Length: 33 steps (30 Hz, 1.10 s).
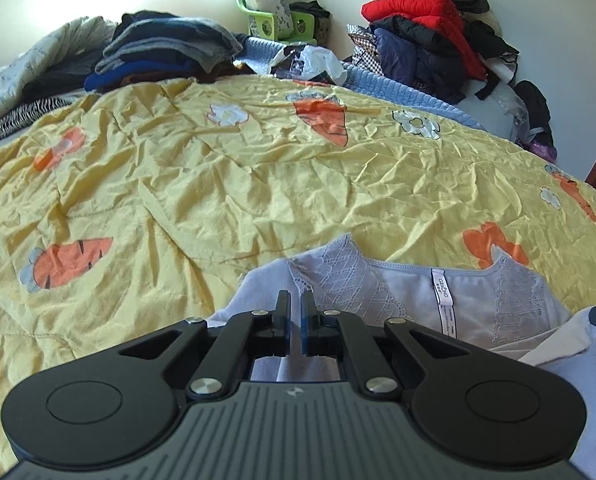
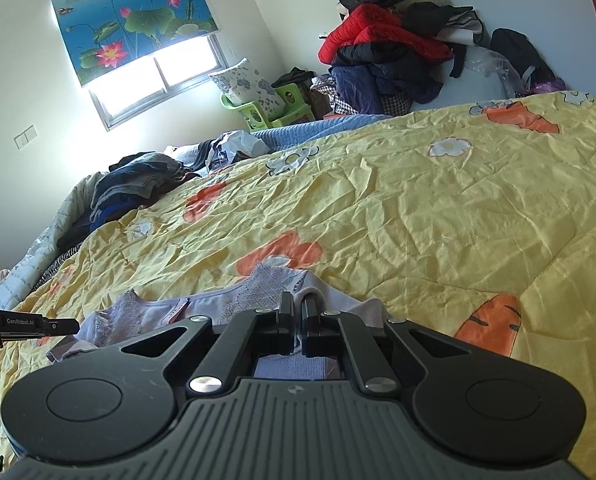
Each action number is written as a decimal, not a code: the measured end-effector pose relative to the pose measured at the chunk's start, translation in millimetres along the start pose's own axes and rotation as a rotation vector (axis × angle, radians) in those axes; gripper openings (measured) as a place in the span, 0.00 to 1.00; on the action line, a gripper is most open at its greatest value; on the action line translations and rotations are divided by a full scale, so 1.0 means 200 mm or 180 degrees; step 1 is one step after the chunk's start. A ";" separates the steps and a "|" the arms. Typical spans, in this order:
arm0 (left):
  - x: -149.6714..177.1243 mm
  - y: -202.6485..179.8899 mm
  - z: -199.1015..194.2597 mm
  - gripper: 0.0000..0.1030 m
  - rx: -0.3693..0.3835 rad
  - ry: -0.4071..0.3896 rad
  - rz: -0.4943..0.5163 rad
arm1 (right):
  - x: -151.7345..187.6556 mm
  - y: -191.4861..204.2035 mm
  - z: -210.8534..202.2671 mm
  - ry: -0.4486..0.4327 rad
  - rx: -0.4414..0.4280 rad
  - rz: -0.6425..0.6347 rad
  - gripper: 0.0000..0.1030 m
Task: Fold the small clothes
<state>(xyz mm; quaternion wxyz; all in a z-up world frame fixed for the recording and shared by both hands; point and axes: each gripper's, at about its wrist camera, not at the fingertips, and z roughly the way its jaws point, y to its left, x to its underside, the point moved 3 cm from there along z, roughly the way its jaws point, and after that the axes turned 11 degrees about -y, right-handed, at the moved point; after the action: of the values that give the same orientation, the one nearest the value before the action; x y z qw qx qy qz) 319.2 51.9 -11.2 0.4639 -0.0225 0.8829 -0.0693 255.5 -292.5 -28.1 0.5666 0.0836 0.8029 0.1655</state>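
Observation:
A small pale lilac garment with lace side panels and a white label lies on the yellow carrot-print quilt, inside facing up. My left gripper is nearly shut over its left edge, with cloth showing between the fingers. In the right wrist view the same garment lies low in the middle. My right gripper is nearly shut on a raised fold of its right edge. The left gripper reaches in from the left there.
A stack of folded dark clothes sits at the back left of the bed. A heap of jackets stands at the back right against the wall. A green stool with a pillow is in the corner.

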 end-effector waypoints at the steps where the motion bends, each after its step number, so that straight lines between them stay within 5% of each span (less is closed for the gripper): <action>1: 0.00 0.01 0.00 0.05 0.0025 0.0026 -0.0025 | 0.00 0.00 0.00 0.0013 -0.0002 0.0012 0.08; 10: 0.04 0.10 -0.09 0.07 0.0250 0.0249 -0.0430 | 0.03 -0.04 0.02 0.0067 -0.0018 0.0108 0.08; 15: 0.08 0.14 -0.18 0.15 0.0627 0.0495 -0.0970 | 0.03 -0.04 0.02 0.0072 -0.0022 0.0097 0.08; 19: 0.12 0.14 -0.21 0.76 0.0883 0.0556 -0.1431 | 0.04 -0.04 0.02 0.0080 -0.0028 0.0081 0.08; 20: 0.12 0.13 -0.21 0.78 0.0913 0.0522 -0.1512 | 0.04 -0.04 0.01 0.0081 -0.0029 0.0083 0.08; 27: 0.19 0.09 -0.07 0.78 0.1018 0.0831 -0.1964 | 0.04 -0.05 0.00 0.0076 -0.0036 0.0097 0.08; 33: 0.22 0.16 -0.01 0.77 0.0914 0.0721 -0.2417 | 0.04 -0.05 0.00 0.0076 -0.0031 0.0097 0.08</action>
<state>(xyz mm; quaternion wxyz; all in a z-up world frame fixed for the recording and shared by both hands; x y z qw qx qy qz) 292.3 78.3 -50.5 0.3038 -0.2737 0.8387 -0.3597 253.8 -298.7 -38.0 0.5548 0.0911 0.8074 0.1789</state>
